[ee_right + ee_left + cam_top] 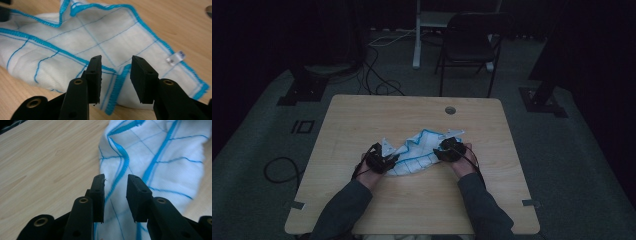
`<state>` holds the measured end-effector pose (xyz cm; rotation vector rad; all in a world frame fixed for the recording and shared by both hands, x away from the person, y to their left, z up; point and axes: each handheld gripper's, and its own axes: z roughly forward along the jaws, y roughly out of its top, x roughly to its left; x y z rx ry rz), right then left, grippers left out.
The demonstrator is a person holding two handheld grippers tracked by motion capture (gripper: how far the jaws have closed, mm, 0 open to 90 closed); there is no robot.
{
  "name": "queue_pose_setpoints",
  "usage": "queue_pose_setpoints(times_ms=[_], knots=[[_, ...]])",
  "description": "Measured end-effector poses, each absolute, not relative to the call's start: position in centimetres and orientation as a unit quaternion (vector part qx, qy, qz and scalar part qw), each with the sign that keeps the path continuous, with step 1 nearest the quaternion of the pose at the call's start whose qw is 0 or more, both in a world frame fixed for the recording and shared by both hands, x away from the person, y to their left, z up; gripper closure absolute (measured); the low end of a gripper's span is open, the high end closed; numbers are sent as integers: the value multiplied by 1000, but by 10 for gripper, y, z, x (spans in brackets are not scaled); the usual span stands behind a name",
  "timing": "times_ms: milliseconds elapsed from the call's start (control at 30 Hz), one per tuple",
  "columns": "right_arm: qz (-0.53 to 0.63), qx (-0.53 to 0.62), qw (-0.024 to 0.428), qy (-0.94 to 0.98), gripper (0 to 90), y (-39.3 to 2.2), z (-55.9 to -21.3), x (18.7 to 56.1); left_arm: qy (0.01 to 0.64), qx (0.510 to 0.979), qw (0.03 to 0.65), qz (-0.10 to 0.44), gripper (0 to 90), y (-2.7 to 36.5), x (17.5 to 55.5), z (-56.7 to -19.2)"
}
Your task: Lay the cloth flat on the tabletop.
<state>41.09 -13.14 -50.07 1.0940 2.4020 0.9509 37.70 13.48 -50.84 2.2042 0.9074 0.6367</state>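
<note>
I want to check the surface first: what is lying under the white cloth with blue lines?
The cloth lies crumpled on the wooden table; bare wood shows around it. Its own folds overlap, so whatever sits beneath them is covered and cannot be seen.

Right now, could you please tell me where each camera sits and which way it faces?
High view: above the person's side, looking forward and down on the table; both forearms, left claw and right claw at the cloth.
Left gripper view: rides the left claw, looking along its parted jaws over the cloth.
Right gripper view: rides the right claw, jaws apart above the cloth's blue hem.
Shared: the white, blue-lined cloth on the wooden table.
</note>
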Motion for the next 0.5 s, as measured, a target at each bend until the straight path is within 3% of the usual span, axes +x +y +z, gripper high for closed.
queue_pose_setpoints(times_ms=[267,500], knots=[[327,389,153,848,609,-129,-510,410,346,846,325,243,602,113,402,-511],[325,390,146,849,637,-130,-512,408,362,840,315,252,614,97,420,-509]])
